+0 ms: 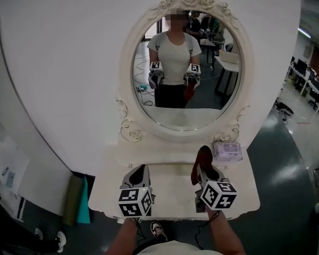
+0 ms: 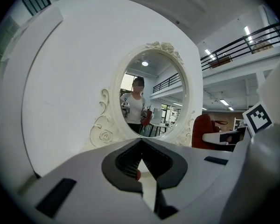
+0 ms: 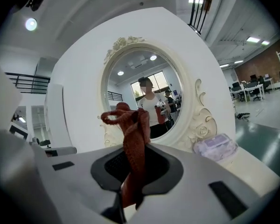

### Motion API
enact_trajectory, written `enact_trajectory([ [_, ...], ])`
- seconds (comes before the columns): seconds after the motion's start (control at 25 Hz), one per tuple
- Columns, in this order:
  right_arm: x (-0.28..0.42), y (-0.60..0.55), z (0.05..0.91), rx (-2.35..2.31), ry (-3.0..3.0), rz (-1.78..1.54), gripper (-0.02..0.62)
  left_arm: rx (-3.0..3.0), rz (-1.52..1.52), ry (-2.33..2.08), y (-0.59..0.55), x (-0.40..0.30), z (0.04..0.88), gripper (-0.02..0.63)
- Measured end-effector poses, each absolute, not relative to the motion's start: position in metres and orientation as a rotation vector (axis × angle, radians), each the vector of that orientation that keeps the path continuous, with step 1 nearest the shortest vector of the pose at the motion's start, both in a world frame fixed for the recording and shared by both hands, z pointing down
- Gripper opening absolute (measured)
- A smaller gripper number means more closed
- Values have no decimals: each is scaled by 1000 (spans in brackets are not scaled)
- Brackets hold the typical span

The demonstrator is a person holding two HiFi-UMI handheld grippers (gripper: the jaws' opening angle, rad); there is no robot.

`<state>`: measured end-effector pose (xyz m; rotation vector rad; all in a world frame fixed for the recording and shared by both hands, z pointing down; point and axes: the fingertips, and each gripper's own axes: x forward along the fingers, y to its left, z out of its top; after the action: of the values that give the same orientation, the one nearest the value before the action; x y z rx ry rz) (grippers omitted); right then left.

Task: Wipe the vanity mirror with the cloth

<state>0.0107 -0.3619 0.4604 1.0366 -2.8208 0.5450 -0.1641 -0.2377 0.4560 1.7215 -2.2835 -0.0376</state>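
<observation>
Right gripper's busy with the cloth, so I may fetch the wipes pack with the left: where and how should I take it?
Likely take the pack across its short width, coming down from above and the front with the left gripper. It lies flat on the table, low, with the mirror frame close behind it, so the rear looks blocked.

A pale purple pack of wipes [image 1: 227,152] is lying at the back right corner of the white table [image 1: 173,187]. An olive mat [image 1: 73,200] and a teal mat [image 1: 84,202] are standing side by side just beside the table's left end, on the dark floor [image 1: 287,163]. Office desks [image 1: 311,86] are standing far off at the right.
</observation>
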Motion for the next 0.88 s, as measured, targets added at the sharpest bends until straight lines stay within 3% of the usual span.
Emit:
enact_trajectory([
  [0.52, -23, -396, 422, 982, -2865, 346, 58, 1756, -14, -2326, -279, -177, 429, 6],
  [0.88, -73, -417, 329, 791, -2897, -115, 58, 1766, -12, -2450, -306, -218, 350, 6],
])
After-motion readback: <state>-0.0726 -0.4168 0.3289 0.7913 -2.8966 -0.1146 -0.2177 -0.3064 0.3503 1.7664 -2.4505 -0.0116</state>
